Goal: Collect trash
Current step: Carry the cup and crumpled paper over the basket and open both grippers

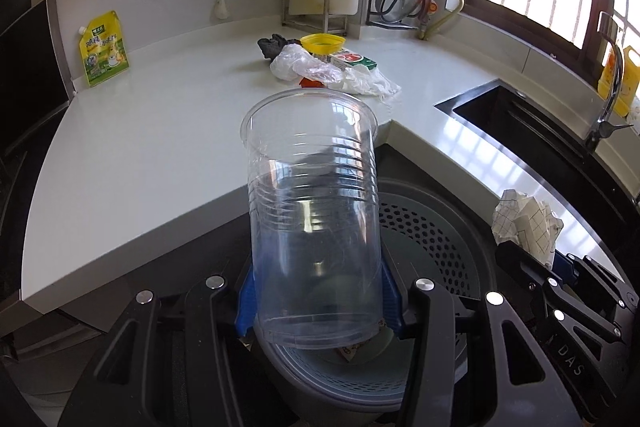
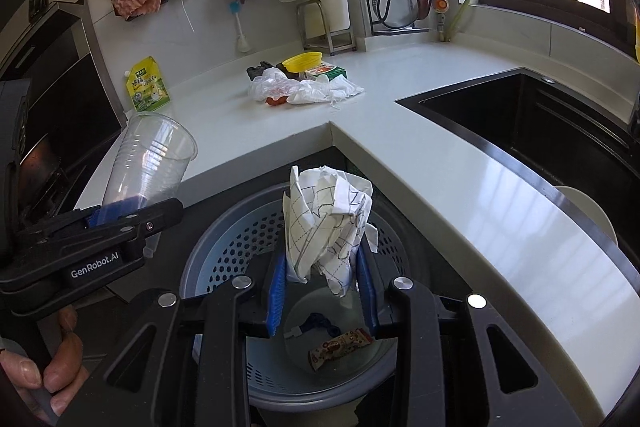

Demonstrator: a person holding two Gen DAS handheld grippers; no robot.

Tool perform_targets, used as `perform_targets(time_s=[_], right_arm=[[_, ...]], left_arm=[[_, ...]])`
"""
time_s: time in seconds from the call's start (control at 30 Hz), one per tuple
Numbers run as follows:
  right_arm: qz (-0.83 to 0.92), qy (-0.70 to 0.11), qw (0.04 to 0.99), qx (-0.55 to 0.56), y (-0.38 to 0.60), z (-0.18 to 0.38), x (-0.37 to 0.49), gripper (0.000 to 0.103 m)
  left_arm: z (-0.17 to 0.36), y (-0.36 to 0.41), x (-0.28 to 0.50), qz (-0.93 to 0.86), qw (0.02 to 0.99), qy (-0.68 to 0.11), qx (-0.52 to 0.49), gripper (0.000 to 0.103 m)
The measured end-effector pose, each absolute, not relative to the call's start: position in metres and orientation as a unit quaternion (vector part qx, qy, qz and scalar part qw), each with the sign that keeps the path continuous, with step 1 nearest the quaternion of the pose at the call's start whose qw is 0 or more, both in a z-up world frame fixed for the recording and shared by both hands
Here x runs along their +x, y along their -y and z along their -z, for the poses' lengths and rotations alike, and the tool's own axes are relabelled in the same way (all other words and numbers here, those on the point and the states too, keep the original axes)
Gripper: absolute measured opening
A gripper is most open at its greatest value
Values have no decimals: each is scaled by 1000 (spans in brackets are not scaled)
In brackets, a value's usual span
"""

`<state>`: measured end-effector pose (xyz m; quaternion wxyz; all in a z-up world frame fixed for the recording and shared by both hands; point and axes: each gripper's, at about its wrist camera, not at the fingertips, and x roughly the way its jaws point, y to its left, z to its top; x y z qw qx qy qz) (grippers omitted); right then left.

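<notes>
Now you hold both grippers over the perforated trash bin [image 2: 224, 251], which stands on the floor inside the corner of the white countertop [image 2: 420, 163]; your left gripper [image 1: 318, 301] is clamped on a clear plastic cup [image 1: 314, 211], its blue pads [image 1: 248, 303] pressing the cup near the base, and the cup's open mouth points away from you and a little upward; in the right wrist view the same cup [image 2: 150, 159] sits just left of the bin, above its rim; your right gripper [image 2: 322, 291] is clamped on a crumpled white paper with a grid pattern [image 2: 328, 223], which stands up between the blue pads [image 2: 276, 295], directly over the bin's opening; at the bottom of the bin lies a brown snack wrapper [image 2: 340, 343], and beside it a small blue thing [image 2: 316, 323] which I cannot identify; on the countertop, well behind the bin, more trash waits in one heap: a thin plastic bag [image 2: 272, 85], a yellow lid [image 2: 302, 62], a red and green carton [image 2: 326, 71] and crumpled white tissue [image 2: 328, 90]; a yellow-green refill pouch [image 2: 146, 85] leans at the wall, left of the heap; the black sink [image 2: 532, 131] is to the right of the bin; a thumb and fingers of your left hand [image 2: 52, 367] show on the handle at the lower left.
</notes>
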<state>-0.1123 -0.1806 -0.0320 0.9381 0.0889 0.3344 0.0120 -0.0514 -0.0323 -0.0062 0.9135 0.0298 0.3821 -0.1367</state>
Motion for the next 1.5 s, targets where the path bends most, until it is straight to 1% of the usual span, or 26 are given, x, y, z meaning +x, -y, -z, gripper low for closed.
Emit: perform_targets(time_s=[0.6, 1.43, 1.5], right_arm=[[-17, -379, 921, 89, 180, 60, -107, 32], [-20, -394, 915, 89, 177, 69, -103, 34], [-20, -392, 915, 89, 177, 69, -104, 37]], left_arm=[[35, 35, -47, 149, 894, -421, 37, 48], [54, 33, -40, 150, 881, -448, 32, 53], [54, 33, -40, 150, 881, -449, 31, 53]])
